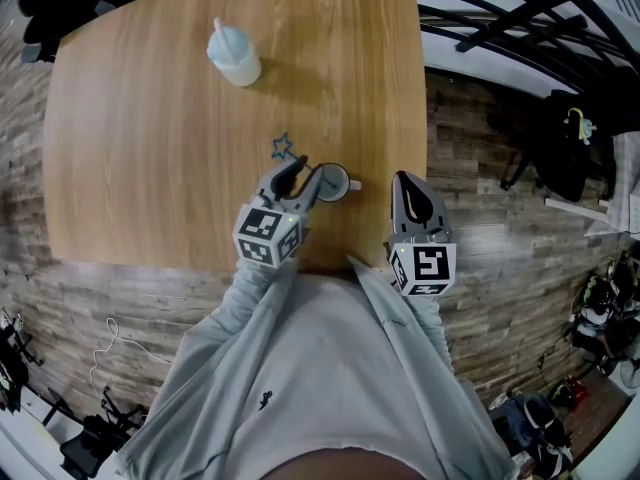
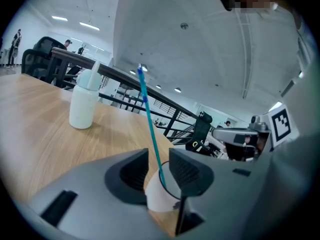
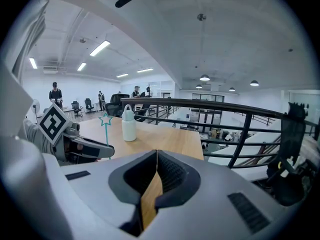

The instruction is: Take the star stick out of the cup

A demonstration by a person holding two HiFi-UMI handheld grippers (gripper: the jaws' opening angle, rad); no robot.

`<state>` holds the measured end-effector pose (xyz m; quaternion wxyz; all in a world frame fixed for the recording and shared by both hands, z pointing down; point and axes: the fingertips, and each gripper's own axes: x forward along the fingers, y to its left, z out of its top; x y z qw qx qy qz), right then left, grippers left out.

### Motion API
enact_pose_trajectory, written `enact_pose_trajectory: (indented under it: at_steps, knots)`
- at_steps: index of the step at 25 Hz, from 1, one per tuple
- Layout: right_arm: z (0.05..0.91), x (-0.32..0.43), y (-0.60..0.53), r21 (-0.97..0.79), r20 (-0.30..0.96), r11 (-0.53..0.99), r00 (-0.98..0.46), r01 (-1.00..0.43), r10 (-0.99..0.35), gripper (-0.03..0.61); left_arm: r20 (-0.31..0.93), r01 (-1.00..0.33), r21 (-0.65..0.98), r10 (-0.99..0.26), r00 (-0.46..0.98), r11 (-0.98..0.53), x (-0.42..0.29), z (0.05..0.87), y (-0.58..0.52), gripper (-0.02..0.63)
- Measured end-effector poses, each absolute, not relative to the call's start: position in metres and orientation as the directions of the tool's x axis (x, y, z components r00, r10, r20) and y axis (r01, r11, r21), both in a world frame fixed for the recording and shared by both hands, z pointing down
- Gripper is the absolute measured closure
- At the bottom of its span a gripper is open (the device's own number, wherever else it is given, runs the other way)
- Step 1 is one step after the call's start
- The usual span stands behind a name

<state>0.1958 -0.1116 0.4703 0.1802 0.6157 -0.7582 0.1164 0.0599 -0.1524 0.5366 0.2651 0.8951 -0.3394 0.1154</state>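
A thin blue star stick [image 2: 149, 119] stands tilted in a small white cup [image 2: 159, 198] on the wooden table [image 1: 150, 158]. My left gripper [image 2: 159, 168] reaches over the cup with a jaw on each side of the stick; a gap shows on both sides, so it is open. In the head view the star [image 1: 283, 148] pokes out just beyond the left gripper [image 1: 305, 178], and the cup [image 1: 334, 180] sits to its right. My right gripper [image 1: 410, 196] hovers near the table's front right edge, shut and empty [image 3: 156, 166]. From that side the star [image 3: 105, 119] shows above the left gripper.
A white squeeze bottle [image 1: 234, 58] stands at the far side of the table, also seen as the bottle [image 2: 84, 101] beyond the stick. A black railing [image 3: 240, 114] runs past the table's right edge. Bags and gear lie on the floor [image 1: 560, 148] at the right.
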Motion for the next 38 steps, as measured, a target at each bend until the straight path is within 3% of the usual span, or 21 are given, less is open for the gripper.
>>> enact_pose_trajectory:
  at_steps: [14,38]
  knots:
    - [0.469,0.195,-0.105,0.051,0.414,0.198,-0.160,-0.979,-0.896,0.561,0.371,-0.663,0.405,-0.550,0.748,-0.629,0.058,0.533,-0.149,0.572]
    - [0.454,0.193,-0.112,0.056,0.372,0.208,-0.172,-0.977,-0.912,0.561,0.314,-0.652,0.385,-0.571,0.758,-0.654,0.057,0.502,-0.153,0.589]
